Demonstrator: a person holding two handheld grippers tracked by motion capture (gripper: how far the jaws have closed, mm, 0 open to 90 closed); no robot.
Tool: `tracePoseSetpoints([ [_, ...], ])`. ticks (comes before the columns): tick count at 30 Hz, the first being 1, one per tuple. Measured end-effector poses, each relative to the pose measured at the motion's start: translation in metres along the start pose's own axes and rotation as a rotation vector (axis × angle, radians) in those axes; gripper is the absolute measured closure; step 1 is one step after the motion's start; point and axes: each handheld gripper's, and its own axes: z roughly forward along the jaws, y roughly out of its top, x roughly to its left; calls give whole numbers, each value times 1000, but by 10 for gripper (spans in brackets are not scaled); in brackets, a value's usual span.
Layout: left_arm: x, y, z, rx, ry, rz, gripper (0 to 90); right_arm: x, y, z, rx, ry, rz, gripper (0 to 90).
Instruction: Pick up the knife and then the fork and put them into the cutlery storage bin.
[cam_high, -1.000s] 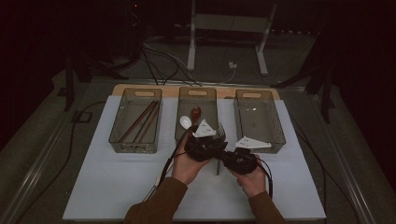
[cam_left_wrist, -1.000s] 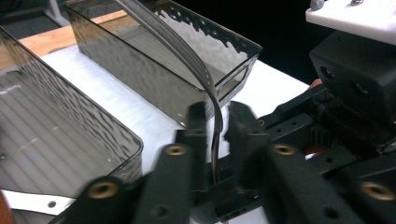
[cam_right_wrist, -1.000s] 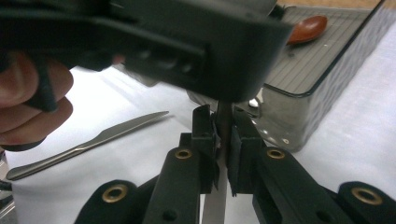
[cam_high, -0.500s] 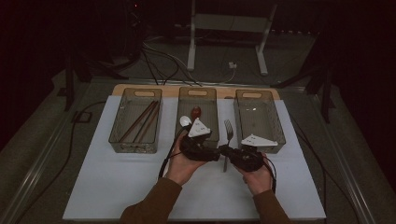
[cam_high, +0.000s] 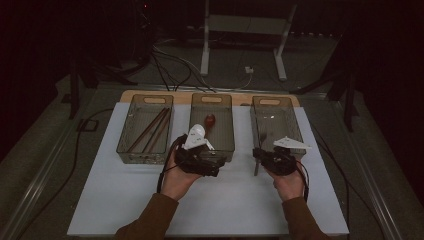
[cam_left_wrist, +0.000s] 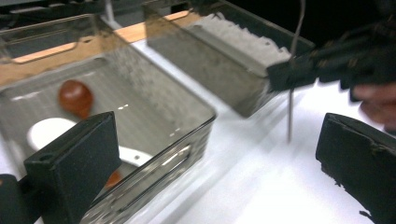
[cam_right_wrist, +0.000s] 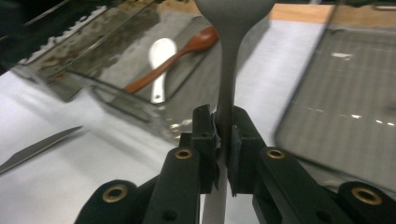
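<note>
My right gripper (cam_high: 260, 155) (cam_right_wrist: 223, 126) is shut on the handle of a grey metal fork (cam_right_wrist: 227, 84) (cam_high: 261, 142), just in front of the near left corner of the right bin (cam_high: 300, 132). The fork (cam_left_wrist: 290, 93) points away from the person. My left gripper (cam_high: 217, 162) (cam_left_wrist: 219, 158) sits at the near edge of the middle bin (cam_high: 192, 125). Its jaws have just been opening and now stand wide apart with nothing between them. In the middle bin lie a white spoon (cam_right_wrist: 159, 51) and a red-brown wooden spoon (cam_right_wrist: 187, 51).
The left bin (cam_high: 125, 135) holds dark chopsticks (cam_high: 150, 130). All three clear bins stand in a row at the back of a white mat (cam_high: 225, 210). A metal blade tip (cam_right_wrist: 32, 149) lies on the mat to the left of the right gripper. Cables trail behind the table.
The two grippers, close together mid-mat a second ago, have parted. The right one has carried the fork to the right; the left one has drawn away to the left, jaws opened.
</note>
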Motion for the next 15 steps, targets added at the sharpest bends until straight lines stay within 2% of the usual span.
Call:
tracePoseSetpoints([
  [11,17,-22,-30,-10,59,17,7,-28,14,-2,11,-104,38,836],
  [15,26,-32,-45,-19,85,2,7,-36,17,-2,11,-129,45,836],
])
